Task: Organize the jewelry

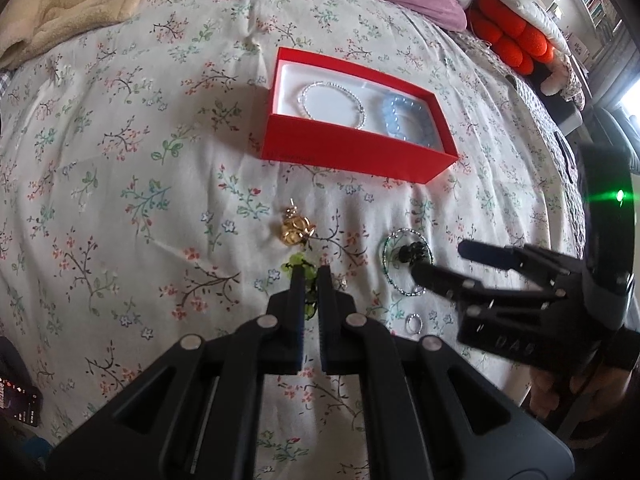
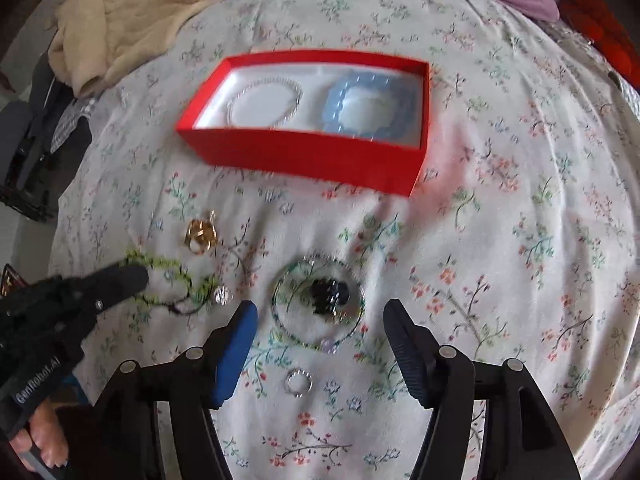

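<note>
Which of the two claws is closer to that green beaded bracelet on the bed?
Left. The left gripper is shut right on the green beaded bracelet; the right gripper hangs open off to its side, over a dark-beaded bracelet.

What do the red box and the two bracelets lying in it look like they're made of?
Red box: probably cardboard, matte red outside with a white lining; its thin, crisp, straight walls suggest it.
Silver bracelet: a ring of tiny pale beads that glint, so perhaps metal or glass; too small to tell.
Blue bracelet: large, rounded, translucent pale blue beads, looking like glass, stone or plastic.
</note>
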